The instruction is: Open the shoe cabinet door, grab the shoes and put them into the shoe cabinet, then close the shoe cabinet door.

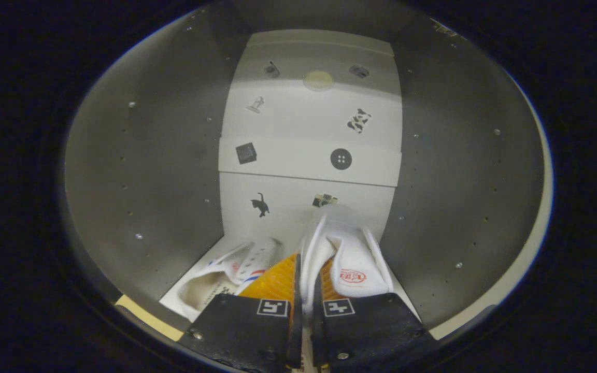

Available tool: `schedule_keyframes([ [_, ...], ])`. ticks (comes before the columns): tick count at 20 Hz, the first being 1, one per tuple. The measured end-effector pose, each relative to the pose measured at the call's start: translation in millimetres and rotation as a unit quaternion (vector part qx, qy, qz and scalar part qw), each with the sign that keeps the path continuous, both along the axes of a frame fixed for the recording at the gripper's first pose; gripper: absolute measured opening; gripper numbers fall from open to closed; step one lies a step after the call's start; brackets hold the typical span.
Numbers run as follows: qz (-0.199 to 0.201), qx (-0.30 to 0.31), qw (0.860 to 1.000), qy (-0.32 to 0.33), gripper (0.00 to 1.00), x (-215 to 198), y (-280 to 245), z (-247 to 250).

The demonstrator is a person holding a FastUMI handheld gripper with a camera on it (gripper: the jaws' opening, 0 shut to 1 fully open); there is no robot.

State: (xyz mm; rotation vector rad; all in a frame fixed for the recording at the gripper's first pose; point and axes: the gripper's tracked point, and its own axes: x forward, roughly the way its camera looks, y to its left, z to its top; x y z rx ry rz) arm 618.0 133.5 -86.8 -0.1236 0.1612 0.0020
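Left wall: grey inner side panel of the shoe cabinet (164,155), dotted with small holes.
Left shoe (226,277): white, with red and blue stripes, lying on the cabinet floor just left of the fingers, opening facing the camera.
Back panel (309,140): pale boards carrying small stickers, among them a black cat (260,204) and a round button shape (341,158).
Right shoe (347,259): white, red mark on the insole, inside the cabinet, toe pointing to the back panel.
Hand-held gripper (304,300): nearly closed, both fingers pinching the near left wall of the right shoe's collar.
Right wall: matching grey panel (459,171).
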Motion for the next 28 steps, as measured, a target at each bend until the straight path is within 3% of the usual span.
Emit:
schedule_keyframes([
  [6, 0.007, -0.009, 0.999, 0.048, 0.12, 39, 3, -27],
  [13, 0.008, 0.015, 0.989, 0.146, 0.12, 49, 9, -60],
  [18, -0.011, 0.036, 0.985, 0.17, 0.12, 46, 6, -65],
  [20, -0.001, 0.052, 0.984, 0.173, 0.17, 39, 13, -65],
  [24, 0.003, 0.044, 0.988, 0.149, 0.42, 16, 15, -49],
  [28, 0.0, 0.022, 0.993, 0.118, 0.77, -20, 17, -31],
])
